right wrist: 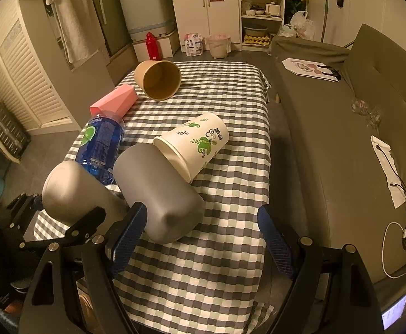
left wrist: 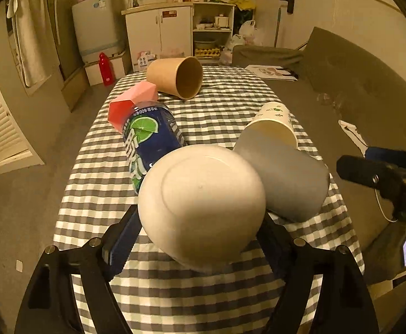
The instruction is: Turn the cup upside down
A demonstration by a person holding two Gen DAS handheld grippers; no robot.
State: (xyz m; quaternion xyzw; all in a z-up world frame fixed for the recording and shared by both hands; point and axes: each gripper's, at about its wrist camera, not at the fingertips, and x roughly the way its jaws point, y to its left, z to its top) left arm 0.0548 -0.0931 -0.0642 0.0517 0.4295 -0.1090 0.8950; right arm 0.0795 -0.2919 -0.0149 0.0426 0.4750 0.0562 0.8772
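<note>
My left gripper (left wrist: 203,231) is shut on a pale grey cup (left wrist: 203,203), held on its side just above the checked table, its flat base facing the camera; the same cup shows at the lower left in the right wrist view (right wrist: 72,194). A darker grey cup (right wrist: 158,192) lies on its side beside it, touching a white leaf-print paper cup (right wrist: 197,142) that also lies on its side. My right gripper (right wrist: 203,233) is open and empty, its left finger (right wrist: 127,239) close to the darker grey cup's base.
A blue bottle (right wrist: 100,142), a pink box (right wrist: 113,101) and a brown paper cup (right wrist: 158,79) lie on the checked table (right wrist: 230,194). A grey sofa (right wrist: 342,139) runs along the right edge. Cabinets and a washer stand at the back.
</note>
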